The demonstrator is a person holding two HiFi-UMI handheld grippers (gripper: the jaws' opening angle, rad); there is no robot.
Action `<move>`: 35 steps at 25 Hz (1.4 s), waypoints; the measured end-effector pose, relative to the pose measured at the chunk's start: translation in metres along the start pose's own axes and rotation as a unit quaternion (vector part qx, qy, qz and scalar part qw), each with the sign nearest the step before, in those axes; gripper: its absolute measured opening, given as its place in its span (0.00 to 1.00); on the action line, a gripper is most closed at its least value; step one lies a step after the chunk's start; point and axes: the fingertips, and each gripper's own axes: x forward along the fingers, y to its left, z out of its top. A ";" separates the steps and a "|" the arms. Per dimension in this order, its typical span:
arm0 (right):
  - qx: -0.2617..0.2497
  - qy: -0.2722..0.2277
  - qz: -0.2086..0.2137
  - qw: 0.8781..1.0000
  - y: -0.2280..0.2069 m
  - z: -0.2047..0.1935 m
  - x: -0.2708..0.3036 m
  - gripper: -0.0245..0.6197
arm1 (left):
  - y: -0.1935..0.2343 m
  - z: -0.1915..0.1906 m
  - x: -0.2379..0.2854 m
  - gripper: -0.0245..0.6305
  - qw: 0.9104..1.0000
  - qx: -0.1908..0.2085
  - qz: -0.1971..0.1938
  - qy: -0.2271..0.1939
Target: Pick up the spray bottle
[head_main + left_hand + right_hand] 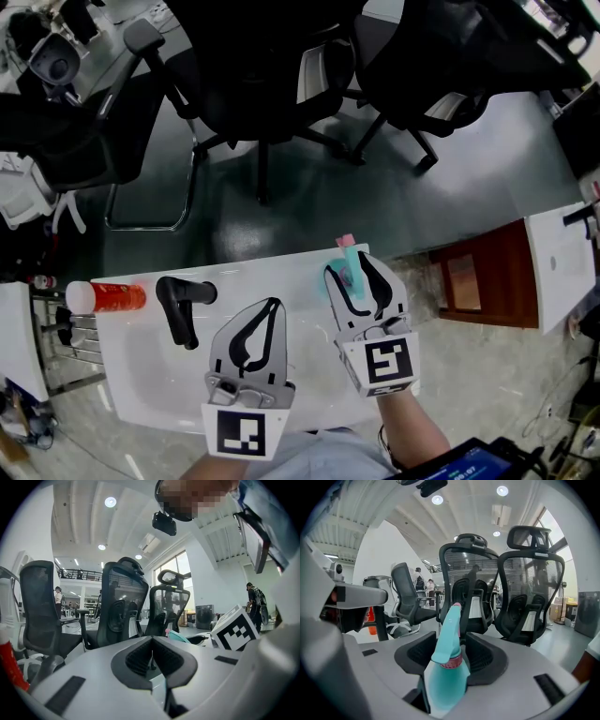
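Between the jaws of the right claw (pixel 452 641) stands the teal spray bottle (pixel 446 679), its body low and close to the camera, a pink collar at its neck and its trigger head rising to a pink tip. That claw is wide, with 1 jaw on each side of the bottle, and dark gaps show between the ribbed pads and the bottle's head, so neither pad is seen pressing on it. From the head view the same claw reaches forward over the white tabletop (pixel 141 375) and straddles the bottle close to the far edge, right of centre; the bottle's base is hidden under the jaws. Beside it, the left claw (pixel 272 305) is closed, its 2 jaws meeting tip to tip with nothing between them, and it points toward the far edge. Farther left on the tabletop lies a black L-shaped handle (pixel 180 305). Beyond that, at the left edge, an orange bottle (pixel 117 297) with a white cap lies on its side. Past the tabletop, black office chairs (pixel 267 75) stand on a dark floor (pixel 309 202), and a brown cabinet (pixel 483 281) sits to the right.
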 end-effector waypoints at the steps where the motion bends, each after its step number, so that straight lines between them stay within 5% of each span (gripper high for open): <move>1: 0.000 0.001 0.001 1.000 0.000 0.000 0.000 0.36 | 0.000 0.000 0.000 0.07 1.000 -0.001 0.001 0.000; 35: 0.000 0.016 -0.013 1.000 -0.003 -0.001 0.005 0.29 | 0.001 -0.002 0.001 0.07 1.000 0.002 0.001 0.009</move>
